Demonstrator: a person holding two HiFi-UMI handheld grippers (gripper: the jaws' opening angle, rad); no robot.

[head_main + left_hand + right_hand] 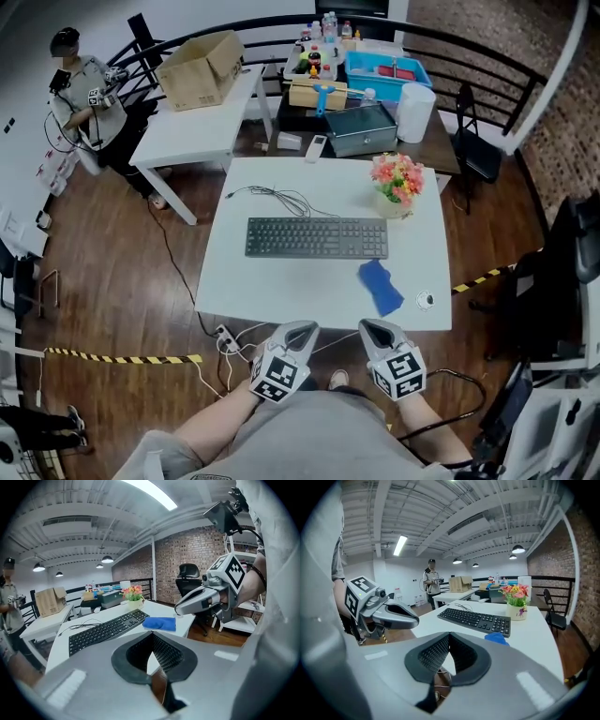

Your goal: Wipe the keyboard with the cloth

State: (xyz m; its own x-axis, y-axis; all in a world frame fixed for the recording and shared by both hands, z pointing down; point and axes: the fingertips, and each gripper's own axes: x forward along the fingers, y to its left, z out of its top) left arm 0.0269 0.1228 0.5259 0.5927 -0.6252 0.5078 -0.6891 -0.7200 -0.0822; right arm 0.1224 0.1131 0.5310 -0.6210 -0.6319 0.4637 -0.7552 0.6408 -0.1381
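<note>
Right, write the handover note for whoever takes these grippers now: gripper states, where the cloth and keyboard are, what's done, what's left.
Grippers: the left gripper is shut and empty, held short of the table's near edge. The right gripper is shut and empty, beside it.
Things: the keyboard lies flat mid-way across the white table, its cable trailing behind. The blue cloth lies in front of the keyboard's right end, apart from it, nearer the right gripper.
Done: nothing; the cloth is not picked up.
Left: open a gripper, grasp the cloth, wipe the keyboard.
</note>
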